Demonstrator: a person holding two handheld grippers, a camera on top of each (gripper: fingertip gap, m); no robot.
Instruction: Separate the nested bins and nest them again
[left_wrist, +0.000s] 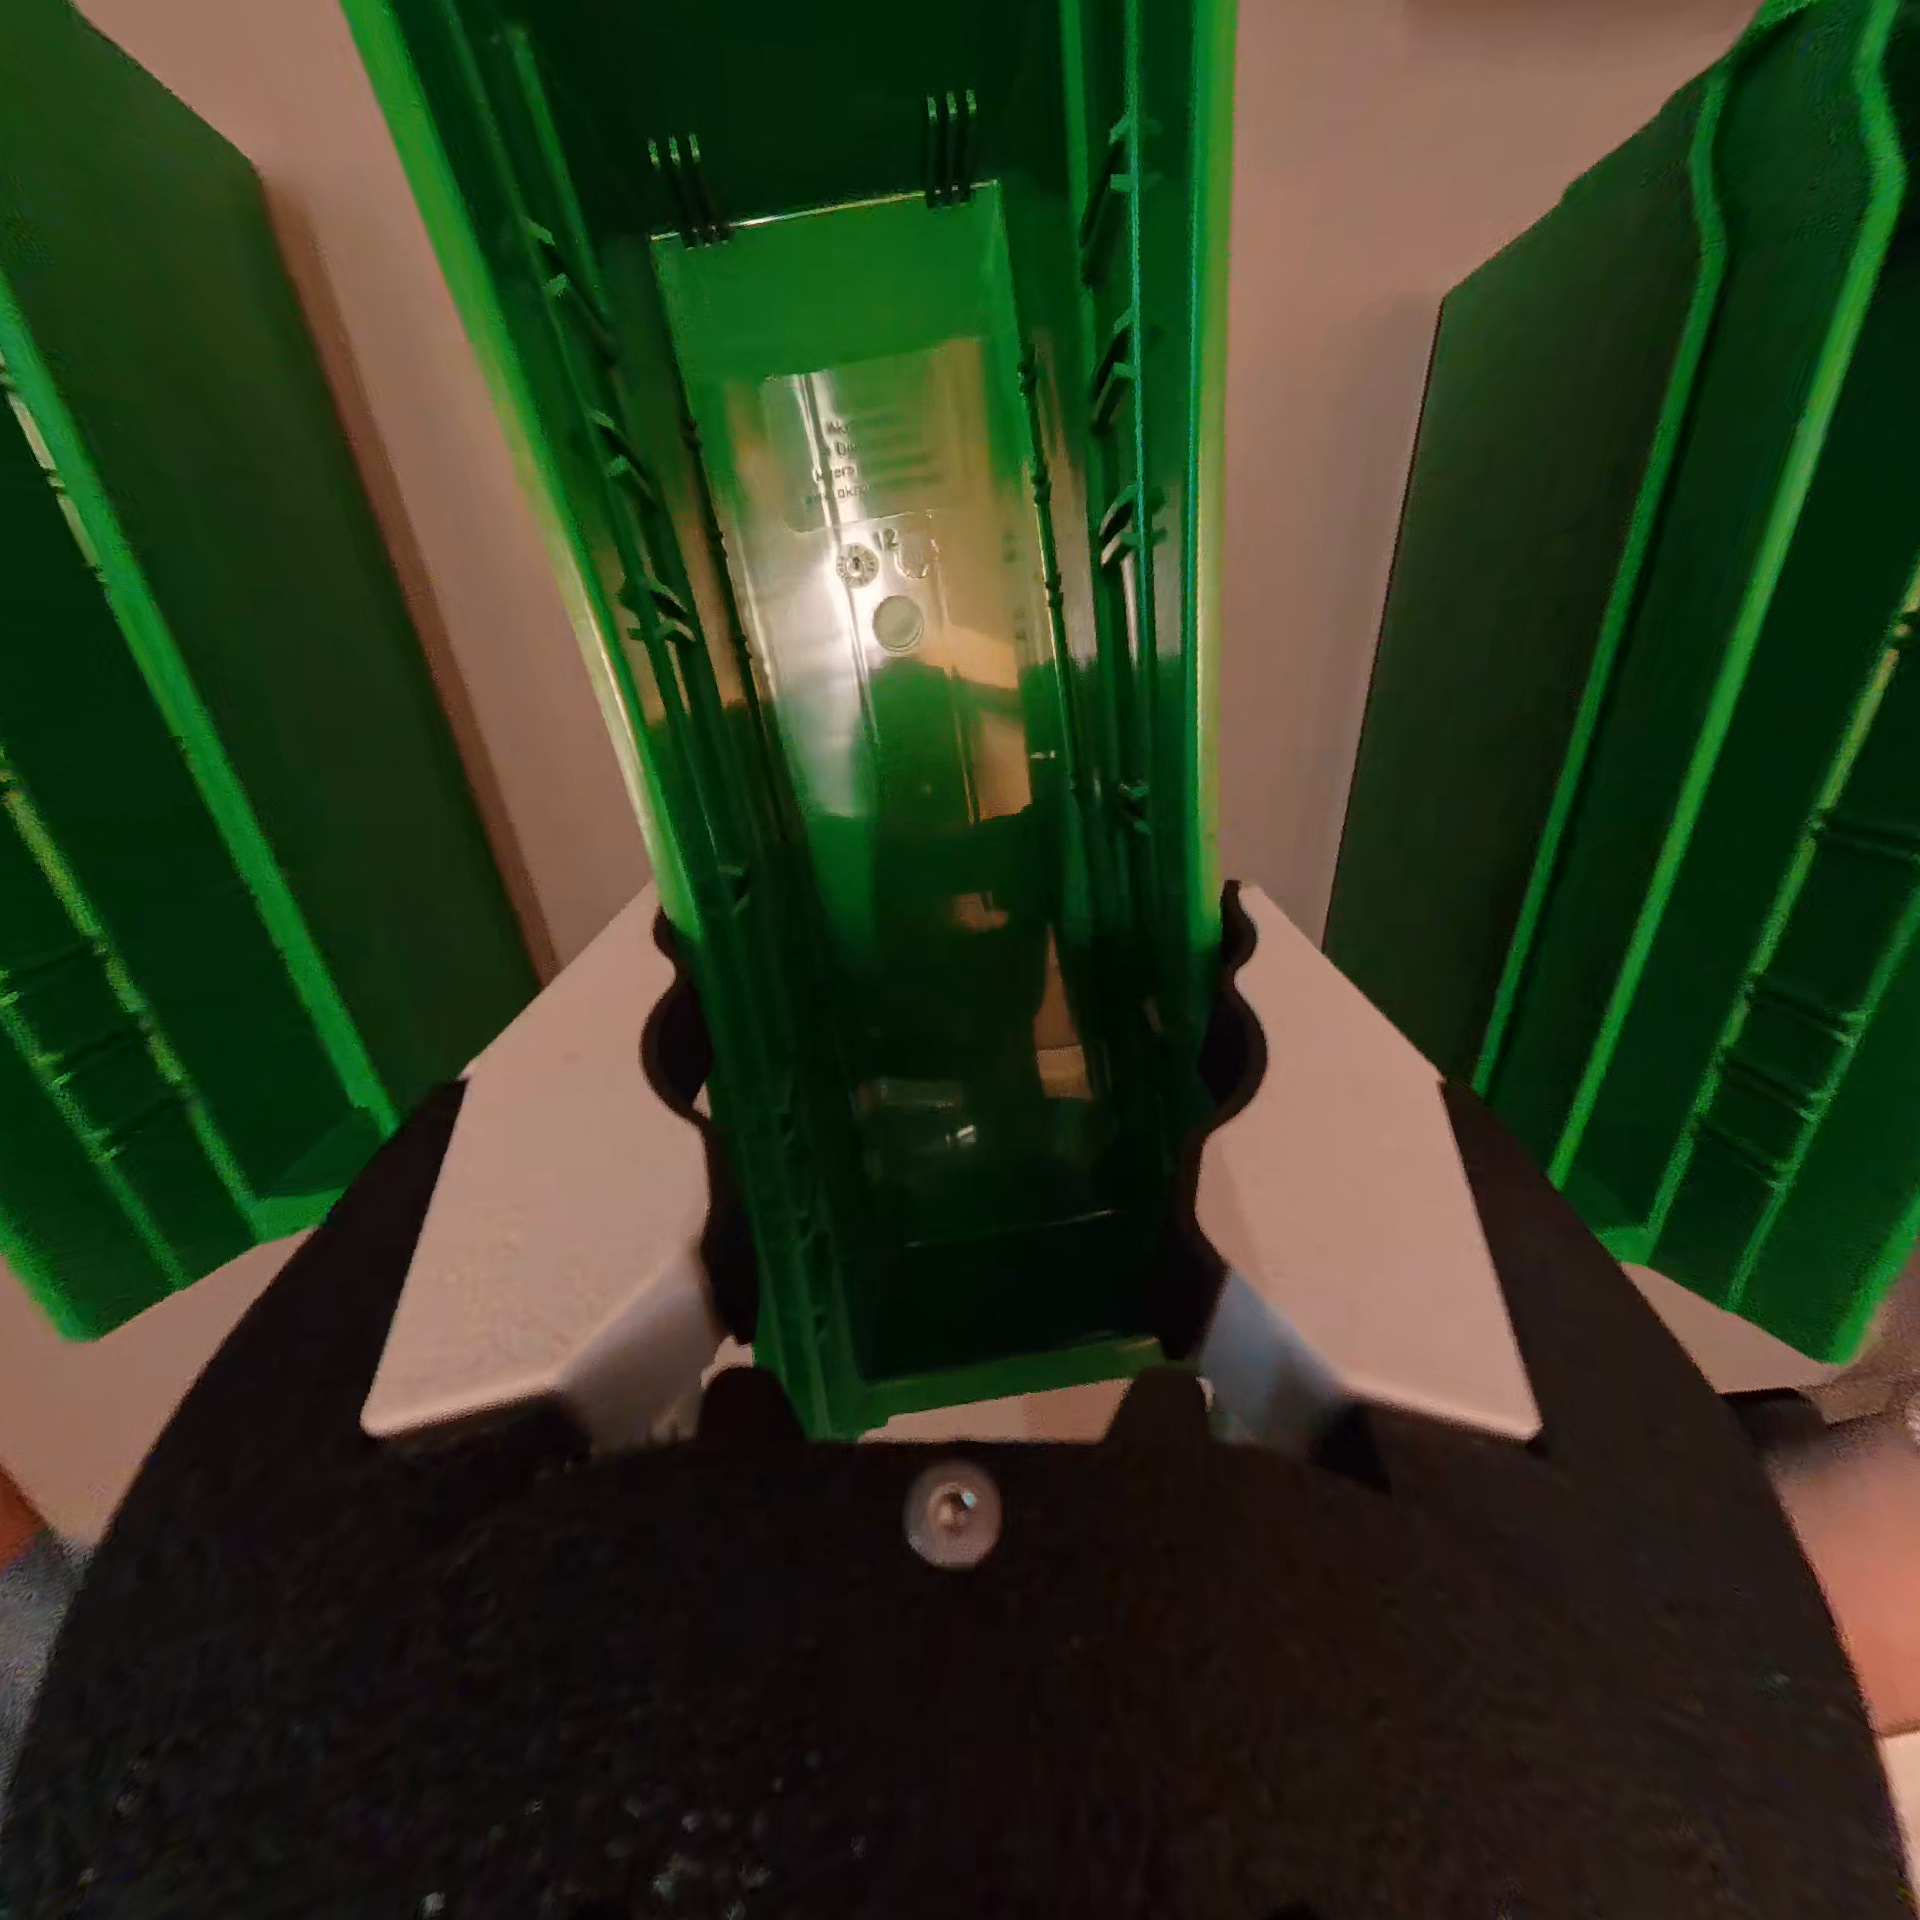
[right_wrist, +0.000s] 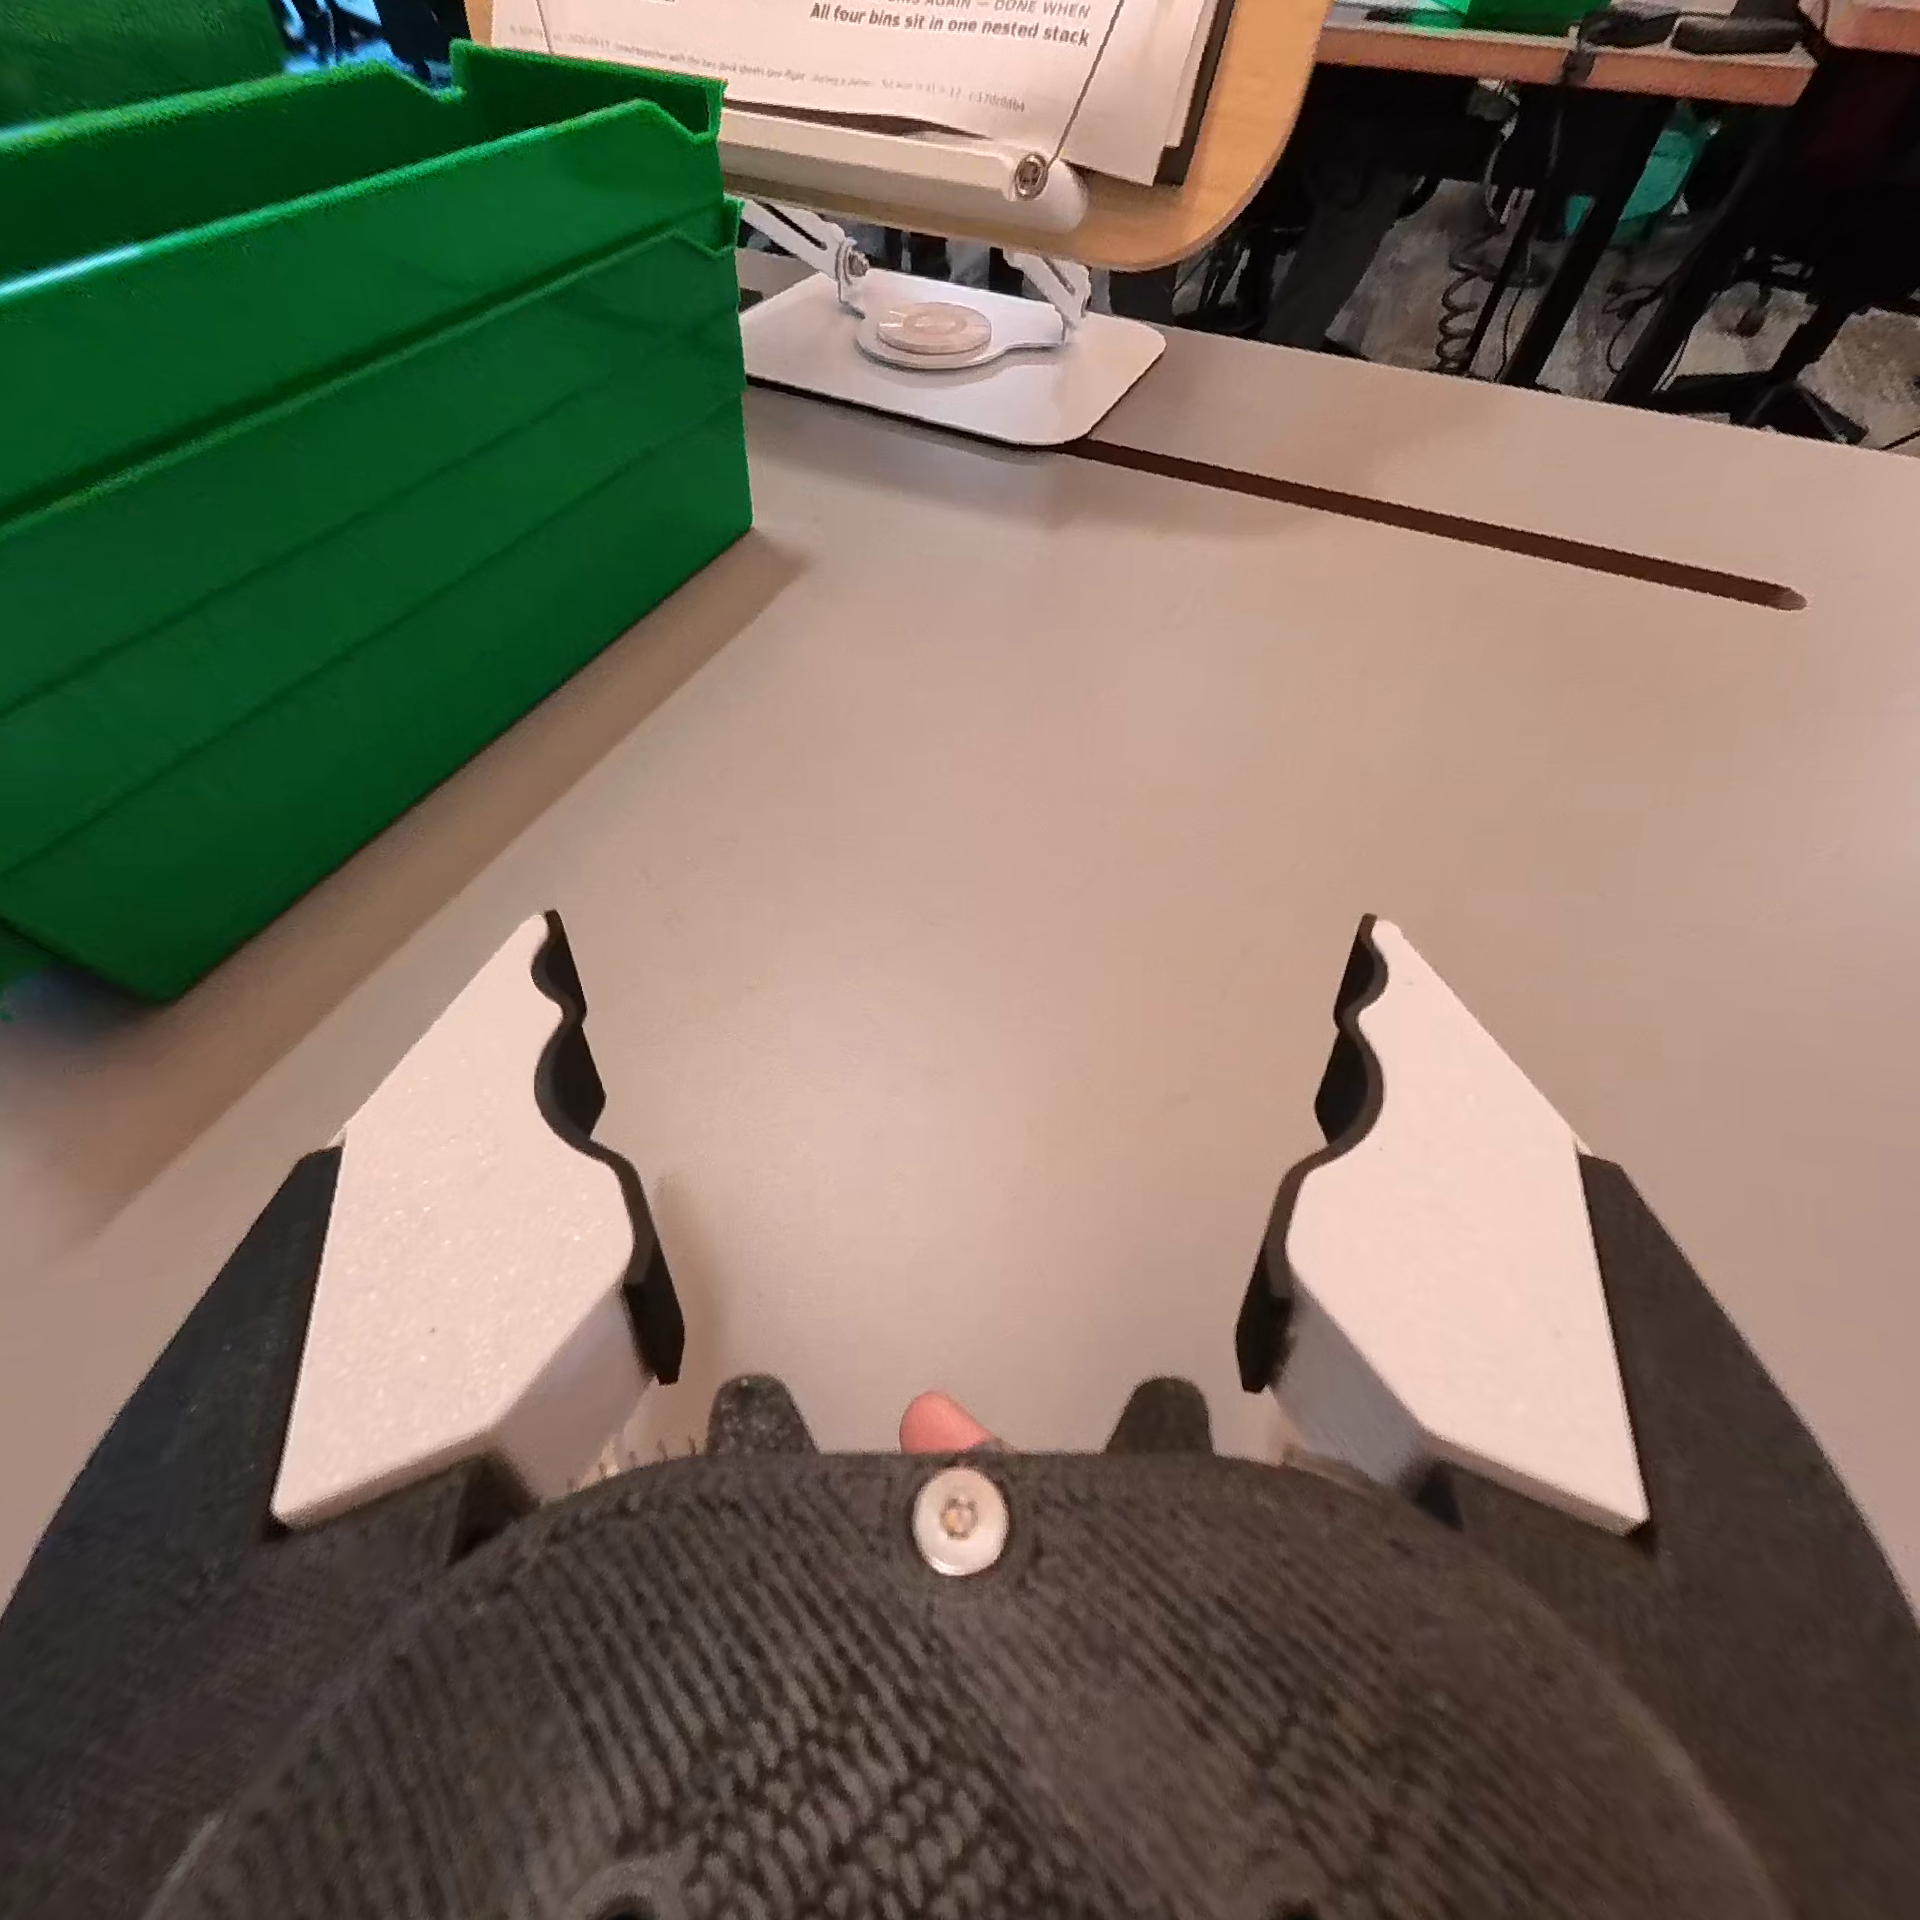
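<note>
We're clamping the left gripper (left_wrist: 951, 1122) on a glossy green bin (left_wrist: 883, 644), ribbed walls, right gripper (right_wrist: 961, 1153) hanging released.

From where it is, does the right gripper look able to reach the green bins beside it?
Probably yes: the right gripper is open and empty, with only bare table before the green bins at its left.

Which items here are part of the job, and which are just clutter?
Job:
- held green bin, in left gripper
- green bins either side
- green bins on table
- right gripper, open

Clutter:
- document stand
- paper sheet
</note>
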